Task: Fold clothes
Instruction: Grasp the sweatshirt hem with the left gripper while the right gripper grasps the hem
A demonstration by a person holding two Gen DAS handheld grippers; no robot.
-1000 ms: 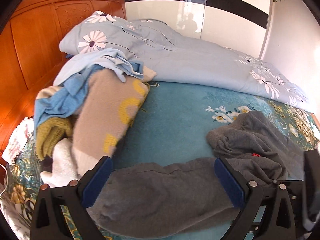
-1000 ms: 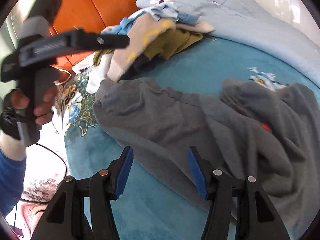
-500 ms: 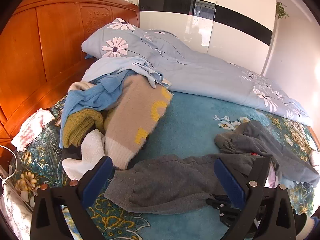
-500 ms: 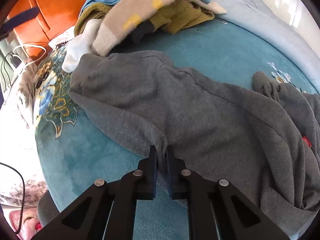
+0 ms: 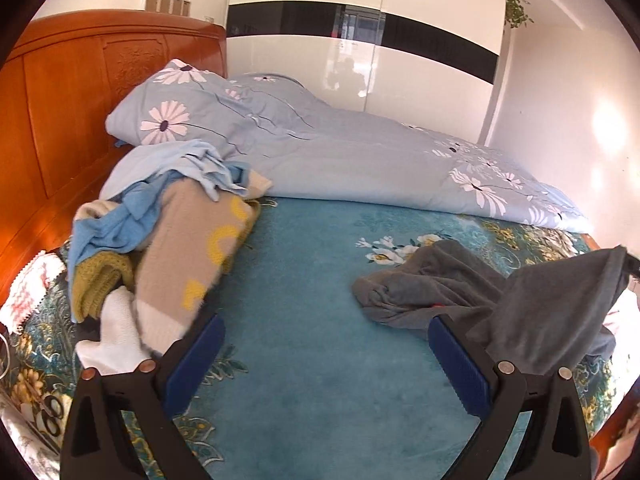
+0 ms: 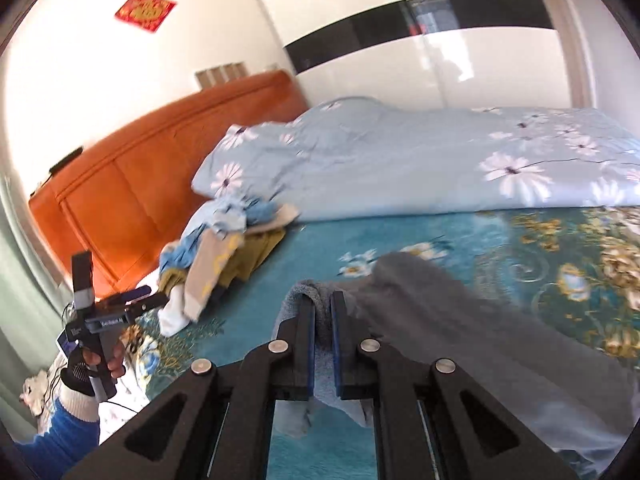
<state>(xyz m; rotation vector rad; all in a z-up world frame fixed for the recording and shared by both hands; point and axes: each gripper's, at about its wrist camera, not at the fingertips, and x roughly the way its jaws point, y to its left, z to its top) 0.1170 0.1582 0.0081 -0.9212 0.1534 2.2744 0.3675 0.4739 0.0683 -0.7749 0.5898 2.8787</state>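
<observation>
A dark grey garment [image 5: 432,284] lies crumpled on the teal bed cover [image 5: 320,272] at the right. One part of it is lifted into a hanging sheet [image 5: 560,312]. My right gripper [image 6: 323,304] is shut on a fold of this grey garment [image 6: 440,320], and the cloth trails off to the right and below the fingers. My left gripper [image 5: 326,360] stands open above bare bed cover with nothing between its blue pads [image 5: 196,356]. In the right wrist view a gloved hand [image 6: 92,364] holds the left gripper [image 6: 156,300] at the far left.
A pile of mixed clothes [image 5: 180,248] sits at the left beside the orange wooden headboard [image 5: 60,120]. A light blue flowered duvet [image 5: 340,152] lies bunched along the far side of the bed. A glossy white wardrobe [image 5: 360,52] stands behind it.
My right gripper shut on the grey garment's near edge, then rose and swung right, lifting that edge off the bed. The left gripper drew back and up; the garment no longer lies between its fingers.
</observation>
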